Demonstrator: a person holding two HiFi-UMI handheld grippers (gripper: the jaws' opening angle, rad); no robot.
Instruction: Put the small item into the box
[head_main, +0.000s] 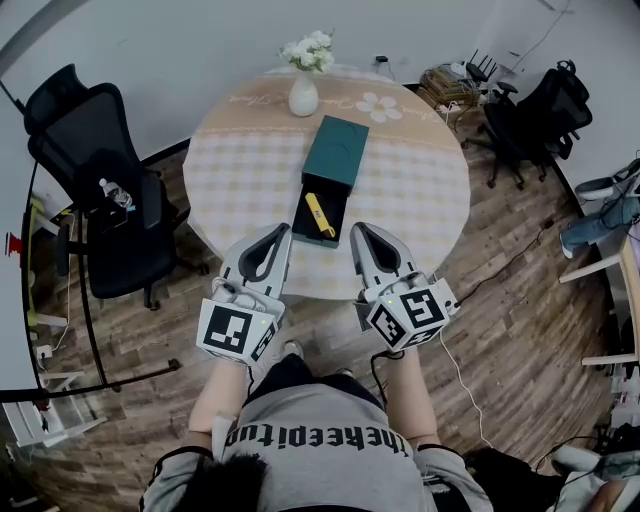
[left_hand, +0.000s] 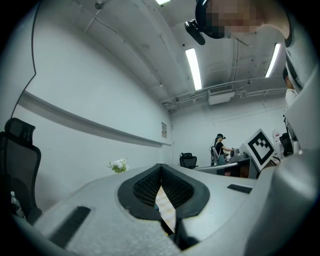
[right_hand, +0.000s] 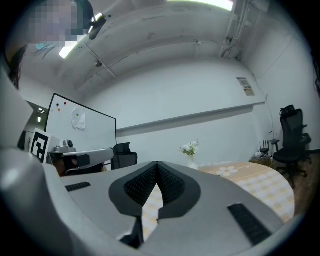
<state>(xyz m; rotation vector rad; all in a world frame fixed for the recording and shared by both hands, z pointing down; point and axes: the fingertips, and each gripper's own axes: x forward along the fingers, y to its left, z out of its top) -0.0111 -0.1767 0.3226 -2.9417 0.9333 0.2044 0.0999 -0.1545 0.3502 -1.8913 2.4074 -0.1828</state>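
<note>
Both grippers are empty. The left gripper (head_main: 281, 236) (left_hand: 161, 170) has its jaws closed tip to tip with nothing between them; only checked cloth shows through the slit. The right gripper (head_main: 358, 233) (right_hand: 157, 168) is the same, pressed together and holding nothing. Both point roughly level toward the round table with a beige checked cloth (head_main: 420, 200), side by side at its near edge.

The small yellow oblong item (head_main: 320, 215) lies inside the black-lined base of the dark teal rectangular box (head_main: 312, 236). The box is open, with the teal lid (head_main: 337, 150) flipped out beyond the base, away from the person. So the item looks already placed; what's likely left is shutting the lid, if anything.

Key relation: the box base sits just ahead of the fingertips, in the gap between the two grippers, and neither touches it. The item's long axis runs mostly away from the person, skewed a little, with its far end toward the left and its near end toward the right. That near end lies closer to the right gripper's tips, so the right is marginally nearer; otherwise it's about even. The lid is farther out, past the item, on the box's long axis.

A white vase with white flowers (head_main: 304, 95) stands at the far edge, well apart.
</note>
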